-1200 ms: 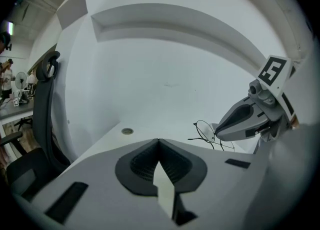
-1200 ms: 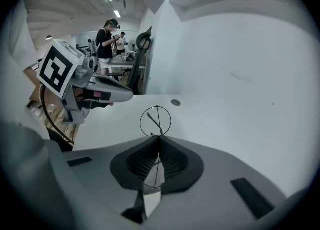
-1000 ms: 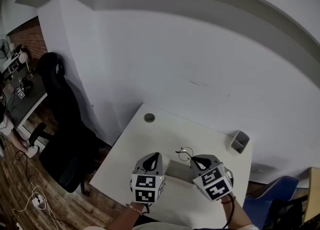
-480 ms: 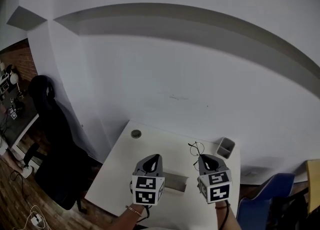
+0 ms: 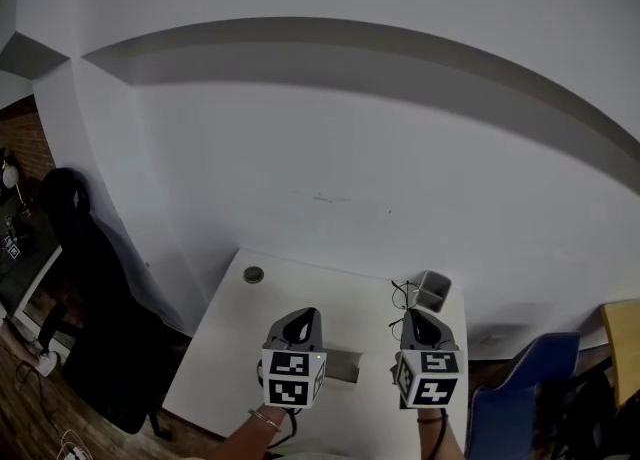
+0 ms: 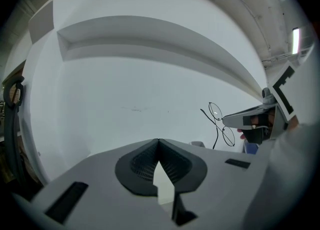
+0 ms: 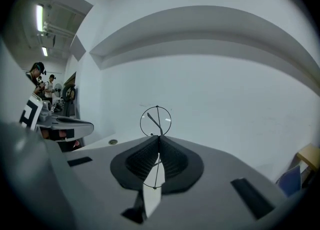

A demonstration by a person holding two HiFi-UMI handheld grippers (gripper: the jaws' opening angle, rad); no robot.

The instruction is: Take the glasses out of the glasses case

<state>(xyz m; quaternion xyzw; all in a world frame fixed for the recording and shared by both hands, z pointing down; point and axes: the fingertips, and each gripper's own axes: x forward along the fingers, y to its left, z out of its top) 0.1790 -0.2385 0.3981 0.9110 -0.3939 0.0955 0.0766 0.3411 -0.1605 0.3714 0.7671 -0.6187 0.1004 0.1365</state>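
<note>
Now right gripper [image 7: 159,136] pinches the glasses [image 7: 156,121] by thin wire, up over the table [image 5: 300,293] right of the case [image 5: 341,366], left gripper [image 6: 158,141] pressed together, empty; the glasses could twist, slip, drop.

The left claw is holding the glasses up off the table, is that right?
Not the left: the right claw is holding the glasses up off the table. The right gripper view shows the thin frame pinched between its jaws; the left claw is shut on nothing.
</note>
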